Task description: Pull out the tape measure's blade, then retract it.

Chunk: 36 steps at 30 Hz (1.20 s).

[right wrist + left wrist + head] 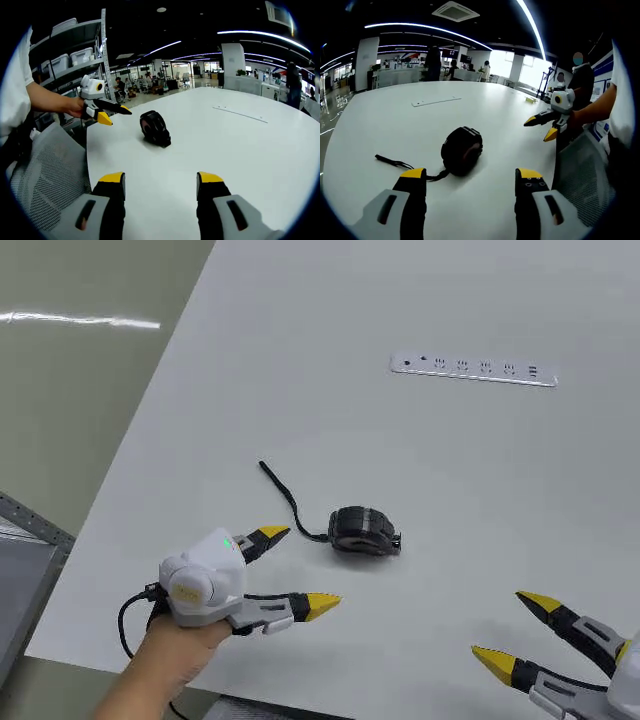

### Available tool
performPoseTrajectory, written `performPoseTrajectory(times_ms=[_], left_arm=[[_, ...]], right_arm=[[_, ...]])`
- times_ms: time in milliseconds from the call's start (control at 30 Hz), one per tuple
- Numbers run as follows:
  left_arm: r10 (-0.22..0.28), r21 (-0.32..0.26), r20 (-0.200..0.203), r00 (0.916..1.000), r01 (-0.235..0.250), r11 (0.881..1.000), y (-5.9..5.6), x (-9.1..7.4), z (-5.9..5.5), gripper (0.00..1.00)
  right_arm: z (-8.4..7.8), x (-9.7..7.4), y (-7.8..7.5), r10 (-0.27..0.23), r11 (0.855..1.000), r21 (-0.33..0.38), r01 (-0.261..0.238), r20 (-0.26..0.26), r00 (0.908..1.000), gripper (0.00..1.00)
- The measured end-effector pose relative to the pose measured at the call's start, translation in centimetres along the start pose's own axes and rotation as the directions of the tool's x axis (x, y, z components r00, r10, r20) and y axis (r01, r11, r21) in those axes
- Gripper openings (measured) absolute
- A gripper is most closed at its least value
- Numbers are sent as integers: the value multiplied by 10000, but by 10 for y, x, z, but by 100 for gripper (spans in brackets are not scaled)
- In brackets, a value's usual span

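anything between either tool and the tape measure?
Nothing visible. Bare table separates the tape measure from the left tool and the right tool, both open. Its strap lies flat near the left tool's path; power strip is well beyond.

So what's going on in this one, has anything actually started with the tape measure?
Not yet. A person holds a gripper in each hand over a white table. The black tape measure lies on the table between them, its blade not pulled out and its strap trailing away. The left gripper and the right gripper are both open, near the tape measure but not touching it. A power strip lies farther back.
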<state>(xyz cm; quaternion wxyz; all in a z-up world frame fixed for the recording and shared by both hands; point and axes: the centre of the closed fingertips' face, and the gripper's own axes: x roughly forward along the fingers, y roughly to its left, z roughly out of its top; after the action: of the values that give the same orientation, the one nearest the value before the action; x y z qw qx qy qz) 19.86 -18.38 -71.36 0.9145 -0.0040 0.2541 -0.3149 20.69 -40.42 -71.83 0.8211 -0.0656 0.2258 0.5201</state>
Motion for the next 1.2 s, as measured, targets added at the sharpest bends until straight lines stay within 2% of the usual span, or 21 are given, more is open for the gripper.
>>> performPoseTrajectory(times_ms=[300,633,867,933,1200], left_arm=[[-304,336,-260,9992,313,9989,2,16,3,70],[-636,645,-674,9957,679,9956,2,28,-3,70],[-687,843,-794,9945,754,9936,7,35,-2,69],[-642,1045,-935,9935,739,9918,9,37,-4,68],[-760,1270,-1184,9901,910,9877,15,48,-4,66]], right_arm=[[2,9,-3,255,9996,-134,-255,5,9997,57],[6,17,-5,543,9984,-139,-542,142,9984,56],[3,22,-5,735,9971,-183,-735,14,9973,56],[3,24,-5,778,9967,-207,-779,-13,9970,56],[2,27,-9,887,9958,-223,-889,-89,9960,56]])
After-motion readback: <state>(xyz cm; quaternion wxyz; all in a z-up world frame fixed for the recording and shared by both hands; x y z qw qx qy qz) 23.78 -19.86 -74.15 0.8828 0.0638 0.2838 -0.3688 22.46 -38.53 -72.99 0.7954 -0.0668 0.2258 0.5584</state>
